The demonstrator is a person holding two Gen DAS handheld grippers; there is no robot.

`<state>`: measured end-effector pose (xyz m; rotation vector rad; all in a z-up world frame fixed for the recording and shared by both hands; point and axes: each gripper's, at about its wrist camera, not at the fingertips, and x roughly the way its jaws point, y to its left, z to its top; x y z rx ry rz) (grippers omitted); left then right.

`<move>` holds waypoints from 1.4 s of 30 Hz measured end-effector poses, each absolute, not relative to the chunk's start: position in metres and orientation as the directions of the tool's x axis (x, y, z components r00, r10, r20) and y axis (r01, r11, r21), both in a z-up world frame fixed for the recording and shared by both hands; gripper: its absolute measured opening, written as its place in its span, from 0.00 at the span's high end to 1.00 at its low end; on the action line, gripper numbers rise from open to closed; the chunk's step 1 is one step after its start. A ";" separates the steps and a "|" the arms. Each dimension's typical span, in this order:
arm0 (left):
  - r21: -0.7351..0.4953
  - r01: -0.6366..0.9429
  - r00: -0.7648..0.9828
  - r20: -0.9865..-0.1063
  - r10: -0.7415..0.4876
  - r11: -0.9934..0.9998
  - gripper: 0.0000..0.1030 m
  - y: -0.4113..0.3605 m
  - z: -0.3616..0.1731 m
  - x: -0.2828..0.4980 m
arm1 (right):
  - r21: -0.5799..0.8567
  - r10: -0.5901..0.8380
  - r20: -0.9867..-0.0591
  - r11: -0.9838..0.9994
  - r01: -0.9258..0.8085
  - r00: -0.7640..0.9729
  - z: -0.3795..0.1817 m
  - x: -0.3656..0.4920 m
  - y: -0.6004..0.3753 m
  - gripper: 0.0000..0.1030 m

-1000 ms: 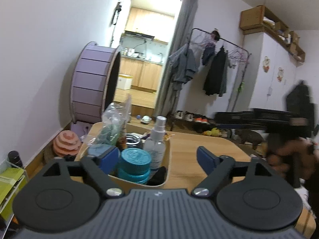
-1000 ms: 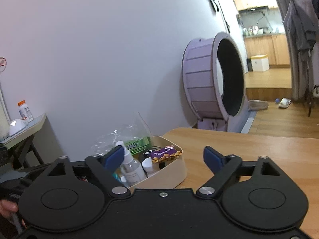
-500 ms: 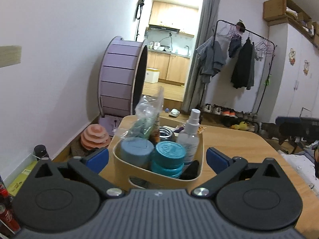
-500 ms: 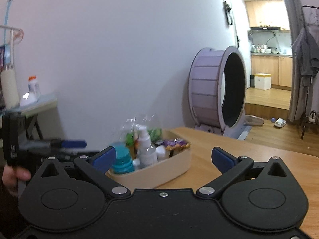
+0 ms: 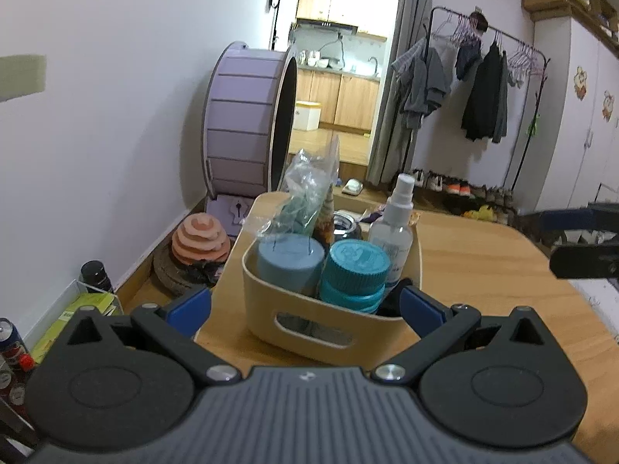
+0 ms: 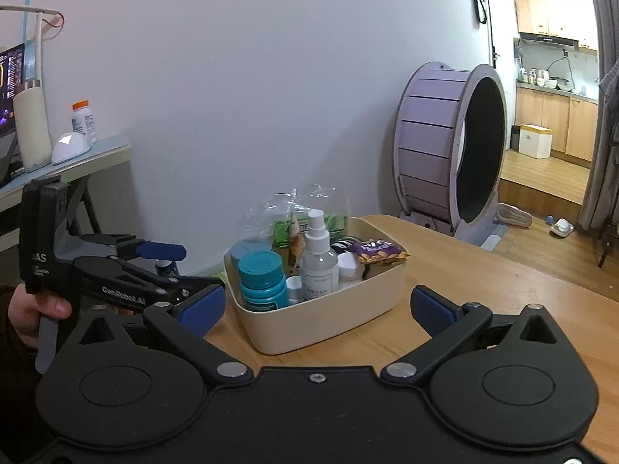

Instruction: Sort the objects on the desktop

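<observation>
A wooden table (image 6: pixel 483 282) fills the lower part of both views, and it stands close to a white wall (image 6: pixel 232 77). On the floor by the wall is a big purple wheel (image 6: pixel 445 154).

On the table sits a cream tub (image 6: pixel 321 309), near the table's corner on the wall side. It has a handle slot in the end that faces the left gripper (image 5: pixel 305 305). This gripper points at that end of the tub, and its two blue pads are wide apart, one on each side of the tub, with nothing between them that they touch. The right gripper (image 6: pixel 317 305) looks at the tub from the long side; its jaws are also spread wide and hold nothing. In the right wrist view a hand (image 6: pixel 31 309) holds the left gripper's handle at the left edge.

The tub is full. A clear plastic bag (image 5: pixel 309 189) stands up at the back. In front of it are a blue-grey can (image 5: pixel 290 259) and a teal jar (image 5: pixel 354 270), side by side at the handle end. Beside the jar stands a clear spray bottle (image 6: pixel 319 255), upright. A small purple snack packet (image 6: pixel 377 251) lies at the far end of the tub.
</observation>
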<state>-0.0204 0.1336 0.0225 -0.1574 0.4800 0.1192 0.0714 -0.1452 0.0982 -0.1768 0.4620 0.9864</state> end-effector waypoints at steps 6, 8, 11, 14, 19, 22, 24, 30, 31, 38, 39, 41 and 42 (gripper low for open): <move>-0.124 -0.163 0.859 -0.506 0.079 0.979 0.00 0.138 0.018 -0.018 | 0.056 0.749 -0.483 0.543 -0.838 0.453 0.097 0.071 -0.138 0.00; -0.124 -0.163 0.852 -0.518 0.076 0.979 0.00 0.138 0.017 -0.017 | 0.058 0.743 -0.496 0.546 -0.836 0.450 0.097 0.071 -0.138 0.00; -0.111 -0.160 0.845 -0.529 0.078 0.981 0.00 0.138 0.016 -0.016 | 0.061 0.736 -0.507 0.550 -0.833 0.449 0.096 0.073 -0.136 0.00; -0.108 -0.158 0.839 -0.538 0.076 0.981 0.00 0.137 0.015 -0.016 | 0.052 0.728 -0.517 0.552 -0.832 0.450 0.095 0.072 -0.135 0.00; -0.117 -0.153 0.830 -0.554 0.064 0.981 0.00 0.138 0.014 -0.015 | 0.038 0.716 -0.532 0.552 -0.833 0.451 0.093 0.072 -0.133 0.00; -0.121 -0.143 0.826 -0.561 0.051 0.982 0.00 0.137 0.014 -0.015 | 0.036 0.712 -0.536 0.556 -0.831 0.453 0.093 0.072 -0.133 0.00; -0.116 -0.139 0.826 -0.561 0.051 0.983 0.00 0.136 0.014 -0.015 | 0.033 0.711 -0.537 0.556 -0.831 0.454 0.093 0.072 -0.133 0.00; -0.115 -0.145 0.824 -0.563 0.055 0.983 0.00 0.137 0.015 -0.015 | 0.027 0.707 -0.537 0.559 -0.829 0.460 0.094 0.071 -0.132 0.00; -0.114 -0.144 0.824 -0.563 0.055 0.983 0.00 0.136 0.015 -0.015 | 0.025 0.707 -0.537 0.560 -0.828 0.461 0.095 0.071 -0.132 0.00; -0.112 -0.142 0.823 -0.566 0.054 0.984 0.00 0.136 0.015 -0.015 | 0.023 0.704 -0.537 0.562 -0.827 0.464 0.095 0.072 -0.132 0.00; -0.112 -0.141 0.823 -0.566 0.054 0.984 0.00 0.136 0.015 -0.015 | 0.021 0.704 -0.538 0.562 -0.827 0.464 0.095 0.072 -0.132 0.00; -0.111 -0.140 0.822 -0.566 0.053 0.984 0.00 0.136 0.015 -0.014 | 0.019 0.703 -0.539 0.562 -0.827 0.465 0.095 0.072 -0.132 0.00; -0.111 -0.140 0.822 -0.566 0.053 0.984 0.00 0.136 0.015 -0.014 | 0.019 0.703 -0.539 0.561 -0.828 0.464 0.095 0.072 -0.132 0.00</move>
